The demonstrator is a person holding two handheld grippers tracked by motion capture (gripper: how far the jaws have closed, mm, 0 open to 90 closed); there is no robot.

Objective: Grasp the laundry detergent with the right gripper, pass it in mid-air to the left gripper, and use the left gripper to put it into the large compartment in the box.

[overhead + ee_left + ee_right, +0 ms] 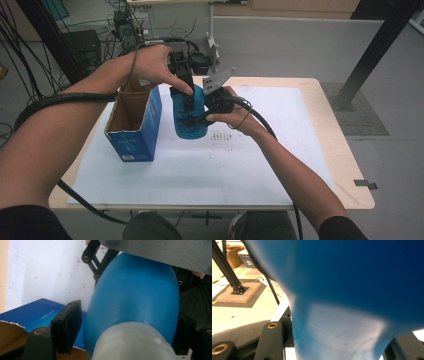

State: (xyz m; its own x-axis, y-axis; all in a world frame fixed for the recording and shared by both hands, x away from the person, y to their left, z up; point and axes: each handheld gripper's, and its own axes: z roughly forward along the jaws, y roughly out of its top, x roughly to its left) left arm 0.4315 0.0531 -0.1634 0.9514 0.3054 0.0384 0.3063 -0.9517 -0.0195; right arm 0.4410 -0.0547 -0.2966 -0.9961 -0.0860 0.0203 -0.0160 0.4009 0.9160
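A blue soft bottle [190,122] with a white neck [132,345] is held in the air over the table, just right of the box. My right gripper [201,118] comes in from the right and is shut on its body, which fills the right gripper view [349,290] and narrows between the jaws [337,345]. My left gripper [187,97] reaches down from above over the bottle's top. In the left gripper view the bottle [135,297] lies between its jaws [130,325]. The left pad [67,327] stands a sliver off the blue side. The other pad is mostly hidden behind the bottle.
An open blue cardboard box [135,125] stands at the left of the white sheet [225,170] that covers the wooden table [345,160]; its torn flap and side show below the bottle [42,312]. Cables and black frame posts [375,45] stand beyond the far edge.
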